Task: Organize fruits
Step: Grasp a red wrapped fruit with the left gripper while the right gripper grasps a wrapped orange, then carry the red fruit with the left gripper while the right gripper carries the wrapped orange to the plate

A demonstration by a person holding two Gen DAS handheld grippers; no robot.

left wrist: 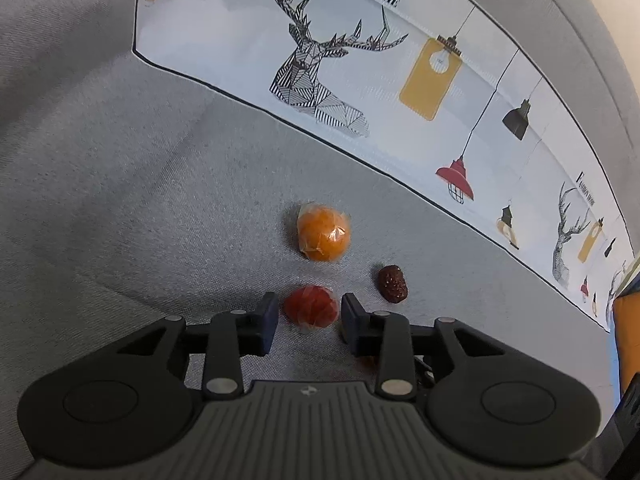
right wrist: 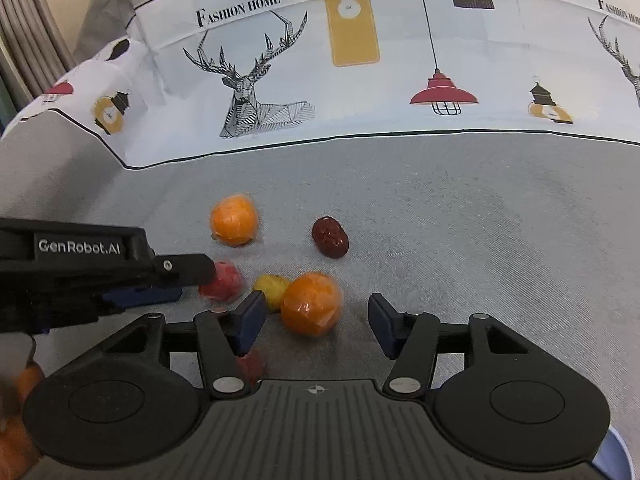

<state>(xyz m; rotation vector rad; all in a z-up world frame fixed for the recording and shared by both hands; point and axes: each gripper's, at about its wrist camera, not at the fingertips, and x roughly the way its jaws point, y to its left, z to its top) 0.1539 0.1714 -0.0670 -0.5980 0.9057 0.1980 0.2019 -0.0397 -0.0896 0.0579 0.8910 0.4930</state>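
In the left wrist view, my left gripper [left wrist: 309, 322] is open around a wrapped red fruit [left wrist: 310, 306] on the grey cloth; the pads stand just beside it. A wrapped orange [left wrist: 323, 233] lies beyond it and a dark red date [left wrist: 393, 283] to the right. In the right wrist view, my right gripper [right wrist: 316, 320] is open with a wrapped orange [right wrist: 311, 303] between its fingers, nearer the left one. A small yellow fruit [right wrist: 271, 286], the red fruit [right wrist: 225, 282], a far orange [right wrist: 234, 220] and the date [right wrist: 330, 237] lie ahead. The left gripper [right wrist: 160, 280] enters from the left at the red fruit.
A white cloth with deer and lamp prints [right wrist: 360, 80] covers the back. Another red piece [right wrist: 251, 366] lies under my right gripper's left finger. Orange fruit [right wrist: 20, 420] shows at the lower left edge. A pale blue rim [right wrist: 618, 452] shows at the lower right.
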